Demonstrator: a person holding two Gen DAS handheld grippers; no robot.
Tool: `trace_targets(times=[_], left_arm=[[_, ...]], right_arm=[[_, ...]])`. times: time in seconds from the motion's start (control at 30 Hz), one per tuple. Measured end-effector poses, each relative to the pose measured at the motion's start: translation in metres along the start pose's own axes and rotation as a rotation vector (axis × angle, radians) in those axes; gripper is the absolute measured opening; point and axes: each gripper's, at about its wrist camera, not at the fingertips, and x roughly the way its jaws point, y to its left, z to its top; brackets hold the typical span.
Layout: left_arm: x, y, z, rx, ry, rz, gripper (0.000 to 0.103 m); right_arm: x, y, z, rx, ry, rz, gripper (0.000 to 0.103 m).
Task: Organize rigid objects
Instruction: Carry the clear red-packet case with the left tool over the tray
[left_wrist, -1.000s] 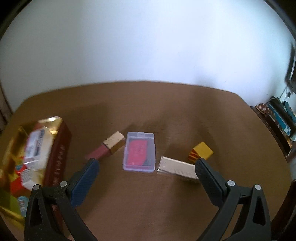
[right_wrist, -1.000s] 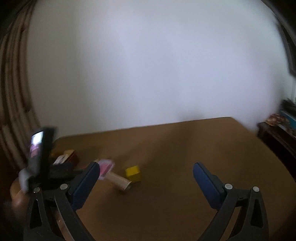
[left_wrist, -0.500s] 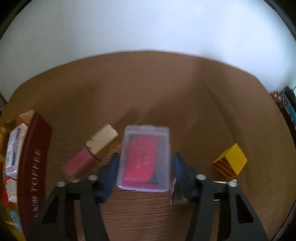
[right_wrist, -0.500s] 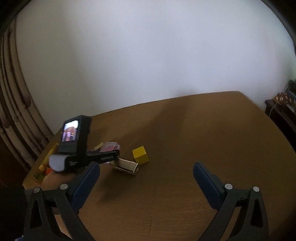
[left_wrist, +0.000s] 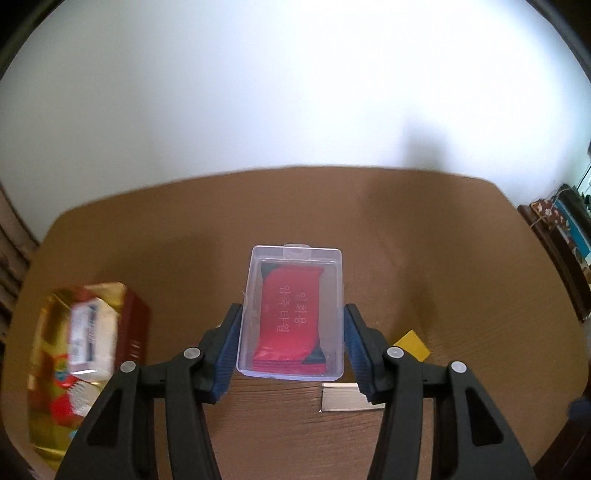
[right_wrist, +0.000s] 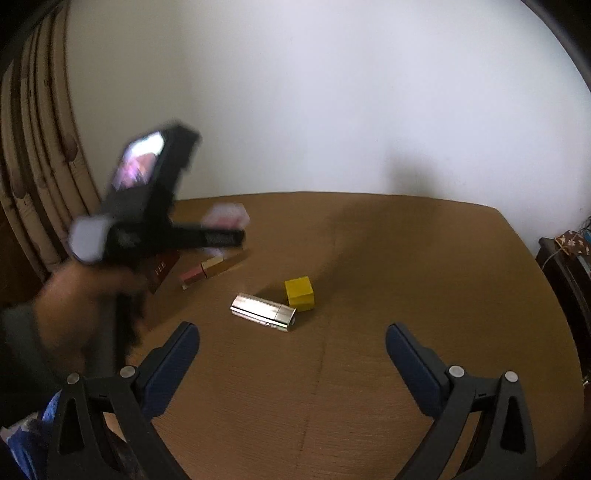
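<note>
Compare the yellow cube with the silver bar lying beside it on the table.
The yellow cube is compact and blocky, while the silver bar is long and slim. The cube is matte yellow; the bar is shiny and metallic, catching the light. The cube stands taller, the bar lies low on its side. Both rest on the brown table, close together, and neither is held by a gripper.

cube (right_wrist: 299, 293) just behind metal case (right_wrist: 263, 312), maybe touching
</note>
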Motion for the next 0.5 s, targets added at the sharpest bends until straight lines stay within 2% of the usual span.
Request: trace_targets(times=[0.13, 0.3, 0.5], left_arm=[[-0.035, 0.015, -0.001, 0.011, -0.049, 0.048, 0.049], [-0.052, 0.035, 0.005, -0.008, -0.073, 0.123, 0.049], [-0.077, 0.064, 0.003, -0.05, -0.095, 0.218, 0.049]], right_arm=[[0.0, -0.003, -0.001, 0.037, 0.044, 0.014, 0.103], [0.0, -0.013, -0.004, 0.105, 0.085, 0.023, 0.103], [-0.001, -0.007, -0.009, 0.084, 0.105, 0.015, 0.103]])
